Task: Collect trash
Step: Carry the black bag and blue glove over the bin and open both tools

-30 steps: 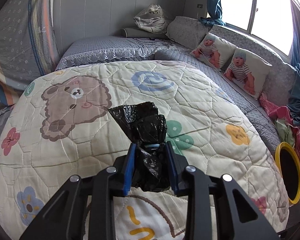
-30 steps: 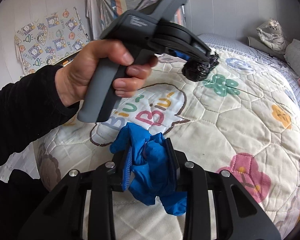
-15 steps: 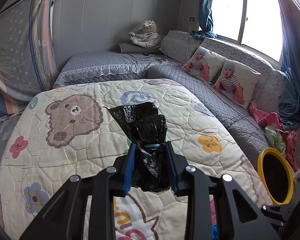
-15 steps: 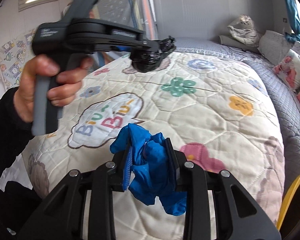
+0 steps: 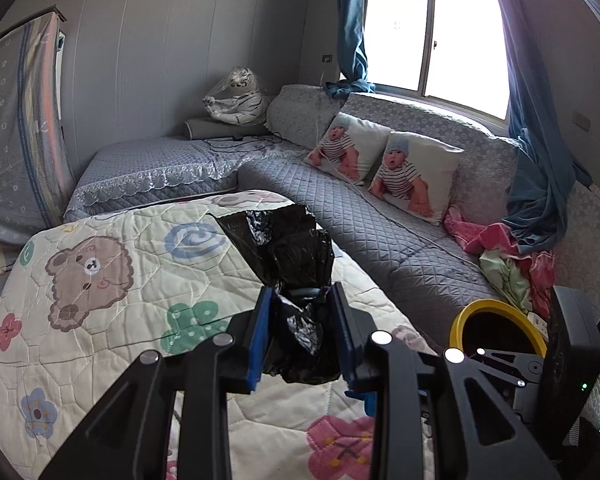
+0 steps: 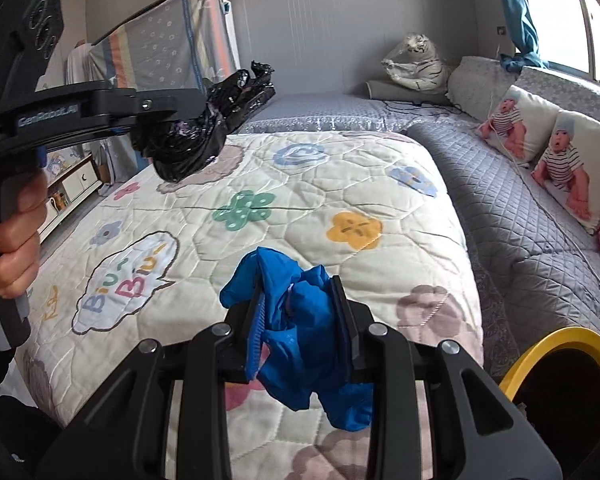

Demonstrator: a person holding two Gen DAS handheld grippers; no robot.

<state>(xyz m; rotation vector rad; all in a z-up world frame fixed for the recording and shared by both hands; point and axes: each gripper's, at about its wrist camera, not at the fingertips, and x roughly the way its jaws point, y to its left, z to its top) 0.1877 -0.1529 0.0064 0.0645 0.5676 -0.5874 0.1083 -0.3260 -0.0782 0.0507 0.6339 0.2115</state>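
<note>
My left gripper (image 5: 300, 300) is shut on a crumpled black plastic bag (image 5: 292, 248) and holds it in the air over the quilt. The same bag (image 6: 204, 128) and the left gripper show at the upper left of the right wrist view. My right gripper (image 6: 300, 296) is shut on a crumpled blue glove (image 6: 300, 320) above the quilt's near right corner. A yellow-rimmed bin (image 5: 496, 330) stands on the floor at the lower right; it also shows in the right wrist view (image 6: 560, 376).
The bed carries a cream cartoon quilt (image 6: 300, 184). A grey quilted sofa (image 5: 380, 232) with two baby-print pillows (image 5: 412, 176) runs along the window. Pink and green cloth (image 5: 504, 256) lies beside the bin. A wrapped toy tiger (image 5: 236, 96) sits in the far corner.
Both grippers have swung to the right with their loads still held. The yellow bin has come further into both views and the left gripper has risen.
</note>
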